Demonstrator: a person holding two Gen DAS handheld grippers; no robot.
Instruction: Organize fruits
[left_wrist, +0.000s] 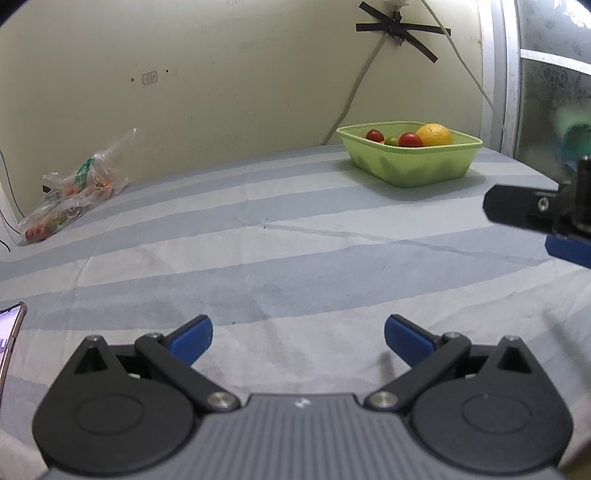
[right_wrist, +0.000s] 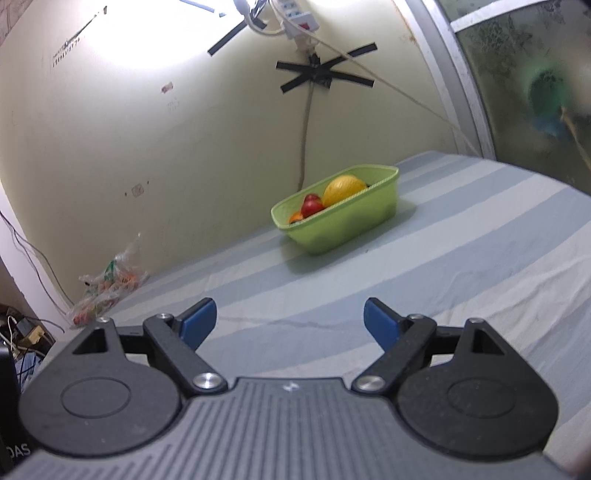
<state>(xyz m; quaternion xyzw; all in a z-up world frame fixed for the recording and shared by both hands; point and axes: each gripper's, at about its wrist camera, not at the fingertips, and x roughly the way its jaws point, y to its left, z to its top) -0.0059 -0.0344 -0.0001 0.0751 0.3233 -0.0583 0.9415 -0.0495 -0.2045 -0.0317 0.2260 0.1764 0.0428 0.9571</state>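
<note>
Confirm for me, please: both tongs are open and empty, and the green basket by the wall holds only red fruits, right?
Not quite. Both the left tongs and right tongs are open and empty, and the green basket sits by the wall, but it also holds a large yellow-orange fruit beside the red ones, as the left wrist view shows.

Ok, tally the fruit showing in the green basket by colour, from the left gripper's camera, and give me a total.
Red: 2, one at the back left and one nearer the front.
Yellow-orange: 1, the large round fruit.
Green: 1, a small fruit only partly showing between the red ones.
Total: 4 visible above the green basket wall; any lower ones are hidden.
</note>
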